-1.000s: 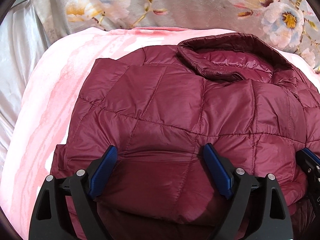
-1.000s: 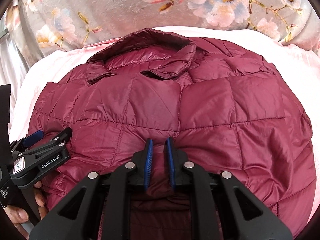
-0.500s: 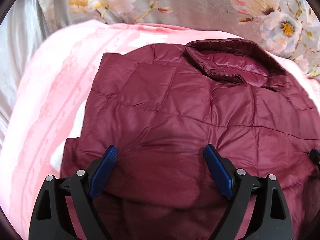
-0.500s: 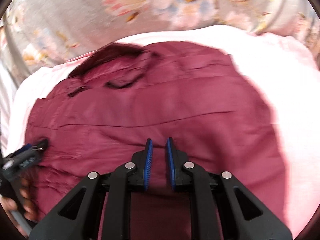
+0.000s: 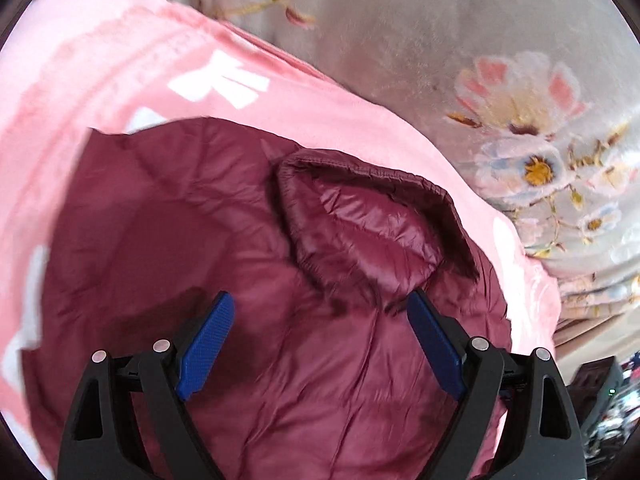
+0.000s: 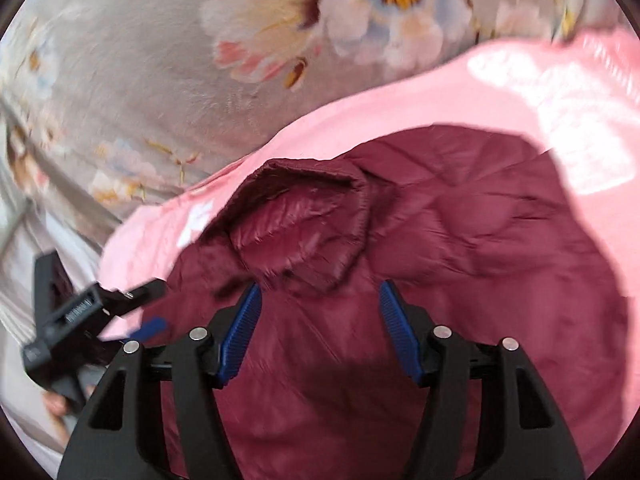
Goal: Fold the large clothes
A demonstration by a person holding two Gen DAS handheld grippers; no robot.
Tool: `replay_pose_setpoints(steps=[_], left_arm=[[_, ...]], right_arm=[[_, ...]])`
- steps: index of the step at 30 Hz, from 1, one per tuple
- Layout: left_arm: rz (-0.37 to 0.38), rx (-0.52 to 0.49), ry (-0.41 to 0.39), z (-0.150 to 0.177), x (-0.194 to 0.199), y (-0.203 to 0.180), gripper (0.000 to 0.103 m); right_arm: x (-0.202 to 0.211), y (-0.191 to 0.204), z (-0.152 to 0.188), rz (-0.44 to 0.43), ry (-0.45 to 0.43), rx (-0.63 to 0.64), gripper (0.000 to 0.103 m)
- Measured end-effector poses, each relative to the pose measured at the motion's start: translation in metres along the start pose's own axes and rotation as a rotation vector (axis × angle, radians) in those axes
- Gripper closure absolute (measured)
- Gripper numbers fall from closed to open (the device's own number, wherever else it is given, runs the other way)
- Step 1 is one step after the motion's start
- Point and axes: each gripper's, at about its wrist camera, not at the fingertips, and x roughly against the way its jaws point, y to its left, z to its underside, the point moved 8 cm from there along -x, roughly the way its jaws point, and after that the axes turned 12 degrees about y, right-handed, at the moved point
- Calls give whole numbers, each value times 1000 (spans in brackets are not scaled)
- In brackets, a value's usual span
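Two fabrics fill the upper frame: grey floral blanket (image 5: 420, 60) behind, pink sheet (image 5: 120, 64) below it. Maroon quilted jacket (image 5: 312, 360) lies folded on the sheet, centre and lower frame, collar (image 5: 368, 220) up top. Left gripper (image 5: 320, 340) hovers low over it, jaws wide apart, empty. Right gripper (image 6: 320, 328) likewise, jaws spread, holding nothing. Both views motion-blurred.
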Motion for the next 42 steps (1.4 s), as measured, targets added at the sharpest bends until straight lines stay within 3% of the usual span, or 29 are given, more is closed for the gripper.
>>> replay_pose_setpoints(steps=[3, 5, 6, 8, 9, 10, 13, 15, 23, 28, 34, 38, 42], left_arm=[[31, 51, 49, -11, -22, 3, 20], [60, 75, 72, -15, -33, 3, 23], [63, 78, 78, -16, -35, 4, 30], [52, 65, 93, -18, -42, 3, 51], [40, 54, 104, -19, -45, 2, 74], [15, 37, 123, -17, -49, 2, 89], [-51, -26, 105, -11, -46, 3, 91], [-104, -83, 77, -7, -44, 3, 92], [-261, -273, -50, 12, -54, 0, 90], [-292, -313, -106, 16, -53, 1, 85], [-290, -314, -116, 17, -53, 3, 84], [-277, -305, -118, 16, -53, 2, 83], [-262, -306, -96, 20, -42, 7, 83]], right_arm=[[-19, -7, -6, -64, 21, -89, 46], [-32, -12, -6, -91, 43, -145, 57], [-38, -14, -7, -95, 55, -163, 61], [-49, -15, -6, -100, 84, -177, 83], [-52, -15, -6, -87, 98, -167, 88], [-53, -13, -4, -58, 104, -137, 90], [-42, -6, -1, 115, 75, 31, 93], [-41, -5, 3, 177, 66, 98, 93], [-55, -12, 16, 301, 34, 220, 93], [-58, -12, 18, 305, 27, 222, 94], [-57, -13, 18, 292, 29, 214, 93], [-52, -18, 18, 239, 39, 183, 92], [-35, -22, 23, 257, 52, 162, 88]])
